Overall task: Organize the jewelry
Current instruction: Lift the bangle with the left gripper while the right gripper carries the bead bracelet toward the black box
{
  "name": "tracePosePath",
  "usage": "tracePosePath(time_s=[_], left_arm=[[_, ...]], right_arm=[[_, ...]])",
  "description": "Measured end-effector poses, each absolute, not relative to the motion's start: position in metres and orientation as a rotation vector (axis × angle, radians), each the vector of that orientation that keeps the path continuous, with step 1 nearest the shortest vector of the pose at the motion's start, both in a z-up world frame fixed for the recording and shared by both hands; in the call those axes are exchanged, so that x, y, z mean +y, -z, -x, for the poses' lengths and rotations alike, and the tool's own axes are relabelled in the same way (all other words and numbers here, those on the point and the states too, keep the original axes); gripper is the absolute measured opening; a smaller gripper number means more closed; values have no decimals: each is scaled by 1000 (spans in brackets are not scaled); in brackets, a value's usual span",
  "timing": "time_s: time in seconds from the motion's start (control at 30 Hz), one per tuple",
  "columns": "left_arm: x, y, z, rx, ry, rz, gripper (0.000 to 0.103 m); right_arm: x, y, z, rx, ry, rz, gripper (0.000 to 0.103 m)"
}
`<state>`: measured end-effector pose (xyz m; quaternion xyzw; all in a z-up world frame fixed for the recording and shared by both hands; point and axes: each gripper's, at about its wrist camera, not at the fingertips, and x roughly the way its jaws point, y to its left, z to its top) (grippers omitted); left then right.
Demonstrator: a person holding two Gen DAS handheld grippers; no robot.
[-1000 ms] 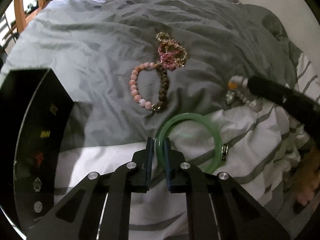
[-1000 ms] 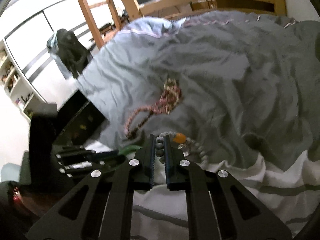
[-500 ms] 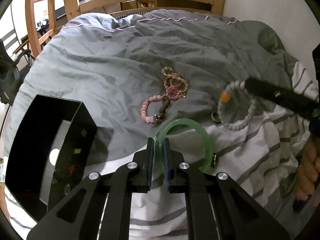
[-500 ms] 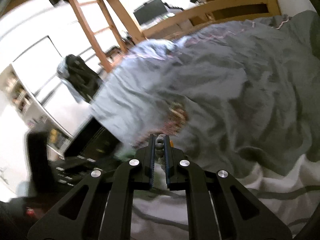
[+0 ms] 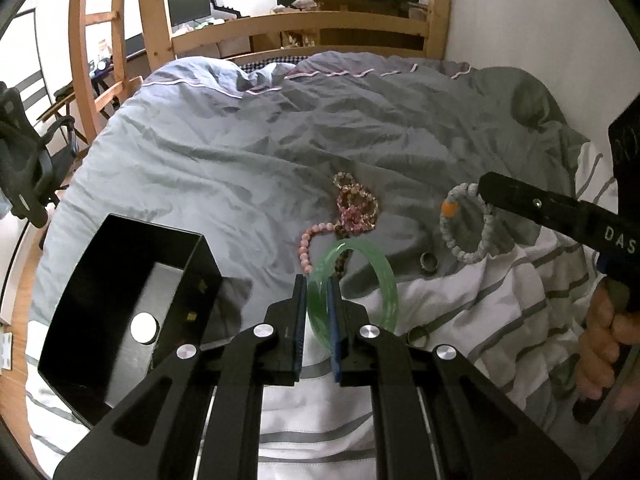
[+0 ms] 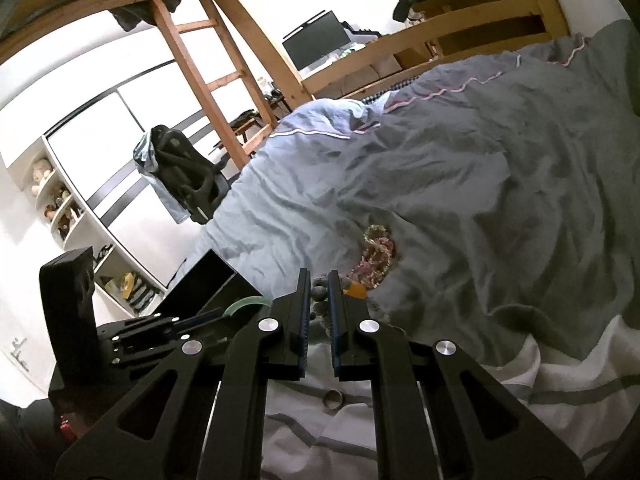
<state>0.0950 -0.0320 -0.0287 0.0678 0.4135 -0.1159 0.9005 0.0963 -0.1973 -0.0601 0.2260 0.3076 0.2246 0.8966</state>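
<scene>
On the bed with the wrinkled grey duvet [image 5: 224,168], an open black box [image 5: 120,304] stands at the near left. The left gripper [image 5: 318,300] has its jaws closed on a translucent green bangle [image 5: 384,280], lifted above the bed. The right gripper [image 6: 319,300] clamps a grey beaded bracelet with one orange bead [image 5: 460,240], hanging at the right.

Green bangle [image 5: 384,280] and grey beaded bracelet [image 5: 464,236] hang lifted above pink bracelets [image 5: 352,208] on the duvet.

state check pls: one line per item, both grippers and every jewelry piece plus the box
left gripper: shut on green bangle, lifted
right gripper: shut on grey bead bracelet, dangling
black box: open, on the bed
pink and brown bead bracelet: lying on duvet
pink-gold bracelet pile: heaped on duvet
two rings: loose on bedding
</scene>
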Motion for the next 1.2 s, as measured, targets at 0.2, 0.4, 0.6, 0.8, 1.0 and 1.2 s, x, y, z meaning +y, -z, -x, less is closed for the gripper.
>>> tracePosePath(time_s=[0.2,0.4,0.6,0.8,1.0,1.2], left_arm=[[-23,17,-97,831,220,-123,10],[-11,0,-94,804,204,-122,10],[10,-14,-89,791,155,-133,10],[41,-31,-86,775,103,-104,10],[79,-37,-86,786,47,-65,10],[104,-36,-89,807,21,2,12]], right_arm=[[-200,55,-89,615,-475,-481,9],[-188,42,-81,614,-469,-436,9],[-167,24,-75,602,-475,-401,9],[-130,6,-78,593,-512,-383,9],[-98,-3,-85,624,-499,-295,11],[-74,55,-94,875,-382,-12,65]])
